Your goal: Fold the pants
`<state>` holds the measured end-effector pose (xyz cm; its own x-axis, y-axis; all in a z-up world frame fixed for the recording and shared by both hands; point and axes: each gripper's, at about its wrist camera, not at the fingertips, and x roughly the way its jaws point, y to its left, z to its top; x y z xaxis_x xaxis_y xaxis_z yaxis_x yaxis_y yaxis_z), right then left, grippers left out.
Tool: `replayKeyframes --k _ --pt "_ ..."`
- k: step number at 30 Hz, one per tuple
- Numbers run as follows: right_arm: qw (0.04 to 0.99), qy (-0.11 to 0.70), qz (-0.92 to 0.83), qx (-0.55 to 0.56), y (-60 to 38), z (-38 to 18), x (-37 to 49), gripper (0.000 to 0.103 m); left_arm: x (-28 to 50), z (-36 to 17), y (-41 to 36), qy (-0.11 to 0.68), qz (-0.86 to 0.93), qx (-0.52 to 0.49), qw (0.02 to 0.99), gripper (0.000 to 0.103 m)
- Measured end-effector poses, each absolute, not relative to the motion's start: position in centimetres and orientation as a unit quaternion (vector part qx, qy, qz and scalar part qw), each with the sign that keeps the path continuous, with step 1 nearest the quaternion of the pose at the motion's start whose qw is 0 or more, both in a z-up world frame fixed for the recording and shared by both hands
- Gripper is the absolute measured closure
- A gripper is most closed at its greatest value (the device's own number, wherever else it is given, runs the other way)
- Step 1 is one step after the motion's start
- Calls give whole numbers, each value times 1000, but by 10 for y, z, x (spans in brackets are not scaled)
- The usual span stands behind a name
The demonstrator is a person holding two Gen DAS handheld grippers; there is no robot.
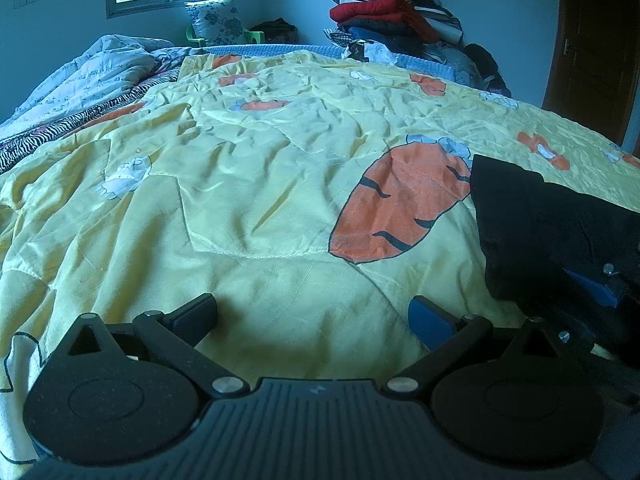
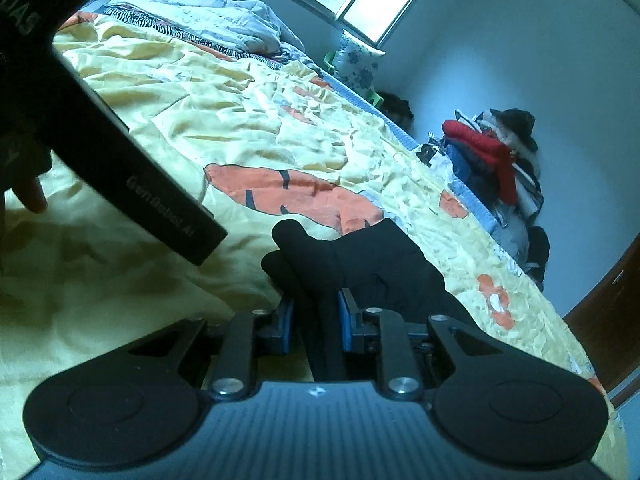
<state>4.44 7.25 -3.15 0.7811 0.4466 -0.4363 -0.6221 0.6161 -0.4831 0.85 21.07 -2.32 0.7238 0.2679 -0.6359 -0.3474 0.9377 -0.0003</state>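
The black pants [image 1: 536,224] lie bunched on the yellow carrot-print bedspread [image 1: 248,184], at the right of the left wrist view. My left gripper [image 1: 314,316] is open and empty, low over the spread to the left of the pants. My right gripper [image 2: 314,320] is shut on a fold of the black pants [image 2: 360,260], with the blue pads pressed against the cloth on both sides. The right gripper also shows at the right edge of the left wrist view [image 1: 600,284]. The left gripper's dark body [image 2: 120,148] crosses the upper left of the right wrist view.
A crumpled pale quilt [image 1: 80,76] and a zebra-print cover lie at the bed's far left. A tall pile of folded clothes [image 1: 396,16] stands past the far edge. A flowered pillow [image 1: 216,20] sits under the window. A brown door [image 1: 592,48] is at right.
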Motion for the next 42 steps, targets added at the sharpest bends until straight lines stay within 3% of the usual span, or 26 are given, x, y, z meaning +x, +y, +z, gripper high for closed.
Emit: replayKeyframes --k 9,18,23,28,29,30,32,33,35,42 --pt "897 166 319 -259 62 -25 53 82 7 -19 213 331 161 -74 927 2" --pt "900 161 328 -238 55 -19 54 83 41 -6 256 317 -5 -354 880 1" --pt "907 184 345 -156 38 -6 64 85 84 -14 242 347 -93 -411 837 1" --pt "907 210 361 -59 13 9 79 86 114 -22 216 355 -104 -408 835 5" --pt "905 214 365 -46 9 11 82 86 118 -24 214 356 -106 -411 832 13" --pt "904 217 366 -37 6 12 84 86 124 -26 211 360 -110 -414 828 34" --pt "901 224 369 -30 6 14 87 86 136 -31 208 378 -115 -419 818 66" --pt "901 226 369 -32 8 13 88 86 139 -33 207 385 -105 -413 819 75" --pt "899 233 369 -34 13 11 89 86 140 -35 210 374 -104 -412 824 82" --pt "885 251 393 -9 32 17 105 87 128 -30 236 334 -84 -419 840 84"
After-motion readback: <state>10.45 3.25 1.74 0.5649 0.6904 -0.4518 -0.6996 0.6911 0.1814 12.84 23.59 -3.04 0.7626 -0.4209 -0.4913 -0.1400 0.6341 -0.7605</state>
